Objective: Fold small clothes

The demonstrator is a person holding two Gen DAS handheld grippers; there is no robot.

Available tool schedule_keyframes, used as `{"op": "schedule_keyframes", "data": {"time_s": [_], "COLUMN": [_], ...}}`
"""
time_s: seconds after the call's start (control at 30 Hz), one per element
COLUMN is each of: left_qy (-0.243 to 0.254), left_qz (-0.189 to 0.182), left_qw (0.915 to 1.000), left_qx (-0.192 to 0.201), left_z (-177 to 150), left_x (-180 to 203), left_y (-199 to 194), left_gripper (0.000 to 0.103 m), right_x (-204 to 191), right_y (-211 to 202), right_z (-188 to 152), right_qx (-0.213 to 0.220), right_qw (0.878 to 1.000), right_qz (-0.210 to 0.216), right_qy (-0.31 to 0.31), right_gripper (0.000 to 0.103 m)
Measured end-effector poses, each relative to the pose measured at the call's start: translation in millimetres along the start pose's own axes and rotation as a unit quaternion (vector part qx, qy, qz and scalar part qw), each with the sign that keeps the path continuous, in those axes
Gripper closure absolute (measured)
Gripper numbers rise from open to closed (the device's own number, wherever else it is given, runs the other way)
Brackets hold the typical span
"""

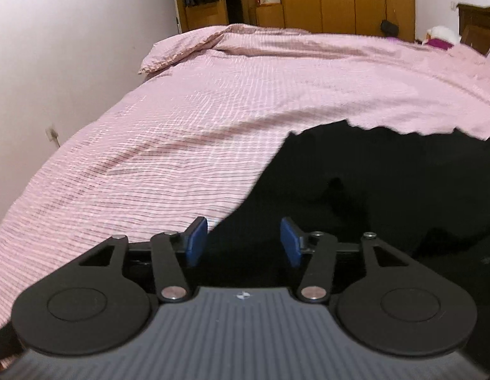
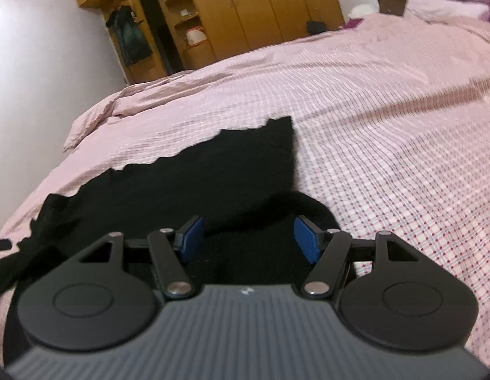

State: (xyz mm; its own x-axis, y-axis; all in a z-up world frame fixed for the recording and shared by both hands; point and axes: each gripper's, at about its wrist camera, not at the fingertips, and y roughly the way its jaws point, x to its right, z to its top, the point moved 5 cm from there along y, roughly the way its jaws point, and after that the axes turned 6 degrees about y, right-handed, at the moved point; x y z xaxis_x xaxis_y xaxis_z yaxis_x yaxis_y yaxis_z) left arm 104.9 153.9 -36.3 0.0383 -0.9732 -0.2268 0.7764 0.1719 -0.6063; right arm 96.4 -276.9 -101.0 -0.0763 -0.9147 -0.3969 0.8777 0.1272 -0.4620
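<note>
Lying flat, black garment [image 2: 187, 183] — scalloped edge, pink bedspread [image 2: 387, 126] around.

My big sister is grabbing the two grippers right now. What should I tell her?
Left gripper: open, nothing between the pads, over the black garment's left edge.
Right gripper: open, empty, over the garment's near right part.
Black garment: lies on the pink checked bedspread, partly spread, with a strap or sleeve trailing off its left side.
Done: it is laid out; how many folds are made cannot be told.
Left: grip the edges, fold it, flatten it.
</note>
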Motion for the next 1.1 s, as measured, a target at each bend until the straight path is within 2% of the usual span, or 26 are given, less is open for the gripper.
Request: {"op": "schedule_keyframes", "data": {"time_s": [0.2, 0.43, 0.57, 0.6, 0.63, 0.67, 0.7, 0.73, 0.8, 0.93, 1.0, 1.1], "left_qy": [0.032, -0.015, -0.009, -0.011, -0.013, -0.017, -0.019, -0.022, -0.029, -0.039, -0.033, -0.023], "left_qz": [-0.010, -0.081, -0.088, -0.091, -0.099, -0.107, -0.110, -0.107, -0.092, -0.010, 0.025, 0.043], "left_qw": [0.9990, 0.9950, 0.9947, 0.9945, 0.9938, 0.9929, 0.9927, 0.9930, 0.9949, 0.9992, 0.9991, 0.9987], "left_qx": [-0.028, -0.056, -0.052, -0.051, -0.049, -0.047, -0.046, -0.045, -0.031, 0.006, 0.005, -0.016], "left_z": [-4.4, -19.9, -26.9, -26.7, -27.0, -26.9, -26.1, -25.0, -20.5, -9.7, -7.8, -11.3], "left_x": [-24.6, -35.1, -29.2, -28.4, -27.4, -26.0, -25.3, -24.8, -28.2, -52.3, -66.6, -78.3], "left_y": [34.2, 51.8, 54.8, 56.2, 55.8, 54.8, 53.1, 51.2, 43.7, 25.3, 24.8, 34.8], "left_gripper": [0.036, 0.036, 0.038, 0.044, 0.058, 0.067, 0.089, 0.095, 0.097, 0.097, 0.097, 0.097], "right_x": [-20.4, -32.9, -36.8, -37.2, -38.0, -38.3, -38.4, -39.0, -39.8, -42.0, -42.2, -40.5], "right_y": [-12.7, -12.8, -10.3, -9.8, -9.3, -8.3, -8.0, -7.7, -6.7, -6.2, -5.0, -1.1], "right_z": [-2.6, -13.9, -20.0, -21.2, -22.8, -23.9, -25.0, -26.4, -29.0, -32.0, -33.1, -35.7], "right_qx": [-0.002, -0.019, -0.029, -0.031, -0.033, -0.035, -0.036, -0.038, -0.043, -0.046, -0.048, -0.054], "right_qw": [1.000, 0.999, 0.999, 0.999, 0.999, 0.999, 0.999, 0.998, 0.998, 0.998, 0.998, 0.998], "right_qz": [0.005, 0.001, 0.000, -0.001, -0.001, -0.001, -0.001, -0.001, -0.003, -0.003, -0.003, -0.003], "right_qy": [-0.027, -0.039, -0.039, -0.039, -0.039, -0.039, -0.040, -0.040, -0.040, -0.043, -0.045, -0.042], "right_gripper": [0.037, 0.037, 0.037, 0.037, 0.037, 0.037, 0.037, 0.037, 0.037, 0.037, 0.037, 0.037]}}
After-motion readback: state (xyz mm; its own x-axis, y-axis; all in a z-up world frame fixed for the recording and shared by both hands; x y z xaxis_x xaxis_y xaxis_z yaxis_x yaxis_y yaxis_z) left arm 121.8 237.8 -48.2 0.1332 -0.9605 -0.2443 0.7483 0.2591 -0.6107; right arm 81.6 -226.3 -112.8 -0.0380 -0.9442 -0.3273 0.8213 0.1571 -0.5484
